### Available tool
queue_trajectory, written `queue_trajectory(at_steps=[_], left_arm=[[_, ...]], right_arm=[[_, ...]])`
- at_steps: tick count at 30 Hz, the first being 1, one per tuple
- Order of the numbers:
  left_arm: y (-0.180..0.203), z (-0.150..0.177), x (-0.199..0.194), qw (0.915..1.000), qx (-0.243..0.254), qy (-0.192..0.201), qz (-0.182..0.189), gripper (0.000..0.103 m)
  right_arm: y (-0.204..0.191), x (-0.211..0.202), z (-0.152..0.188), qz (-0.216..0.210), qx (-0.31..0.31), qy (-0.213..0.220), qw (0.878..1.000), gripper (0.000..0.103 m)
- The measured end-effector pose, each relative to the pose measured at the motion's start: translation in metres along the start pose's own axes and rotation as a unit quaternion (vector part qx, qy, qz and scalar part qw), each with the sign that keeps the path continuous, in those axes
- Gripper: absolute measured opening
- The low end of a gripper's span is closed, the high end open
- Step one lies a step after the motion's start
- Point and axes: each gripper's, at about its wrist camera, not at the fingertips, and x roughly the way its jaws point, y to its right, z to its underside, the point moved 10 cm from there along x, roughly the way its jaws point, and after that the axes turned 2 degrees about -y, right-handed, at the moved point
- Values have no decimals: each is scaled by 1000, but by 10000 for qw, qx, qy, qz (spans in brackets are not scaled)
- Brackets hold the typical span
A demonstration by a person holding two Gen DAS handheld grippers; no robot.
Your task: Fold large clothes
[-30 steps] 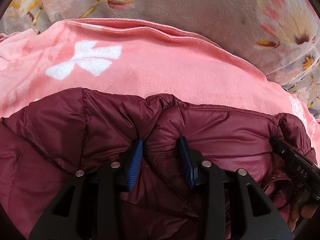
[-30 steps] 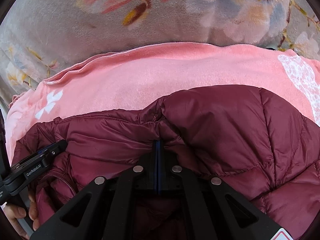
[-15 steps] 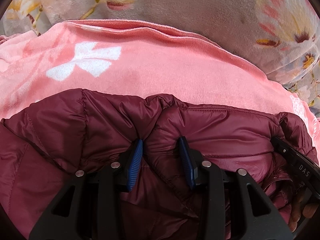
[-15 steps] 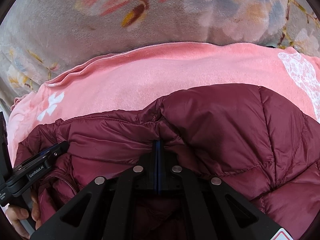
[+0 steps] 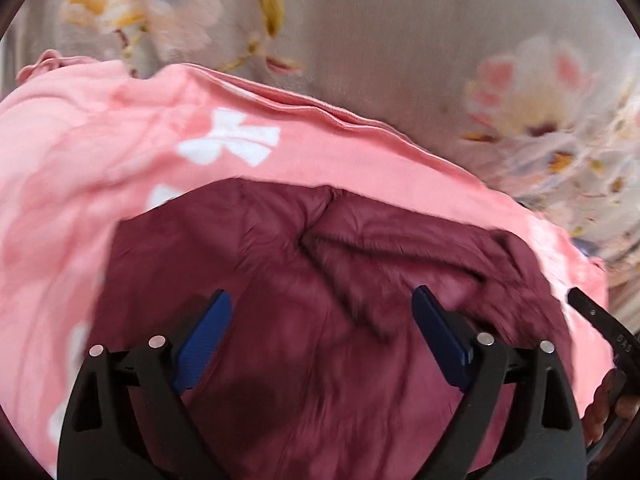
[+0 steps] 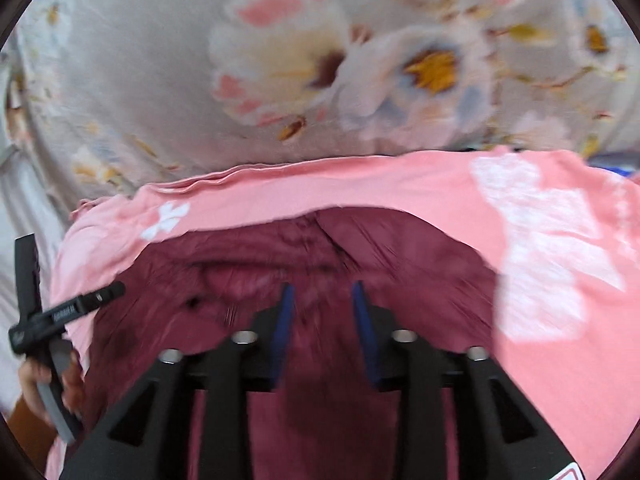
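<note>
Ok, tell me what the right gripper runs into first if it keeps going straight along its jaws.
Most likely the maroon jacket, which lies right ahead of the right gripper, on the pink blanket. Its jaws are opening with nothing between them. Depth is hard to judge through the blur.

We see a maroon puffer jacket [image 5: 320, 280], quilted and glossy, lying bunched and folded over itself. Its far edge is rumpled, with a crease at mid-width. It rests on a pink blanket [image 5: 100, 152] with white prints.
</note>
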Motion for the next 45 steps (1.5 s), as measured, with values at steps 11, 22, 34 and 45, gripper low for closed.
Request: queue_trajectory(at_steps=[11,22,34,45], left_arm=[[-85,128,-147,9937,-775,-783,227,90],[-139,240,-190,9809,-1674,-977,178,90],[-136,259,-185,9795,-1820,-863,18,84],[-129,272,-195,9754,-1935,-1024,260,17]], right_arm=[[70,-166,182,303,532,-552,9966,61],[73,-178,320,317,1350,-1147,9837,65],[69,-177,323,316,1811,-774,9799,71],[51,-190,315,-22,1701,-630,9834,7]])
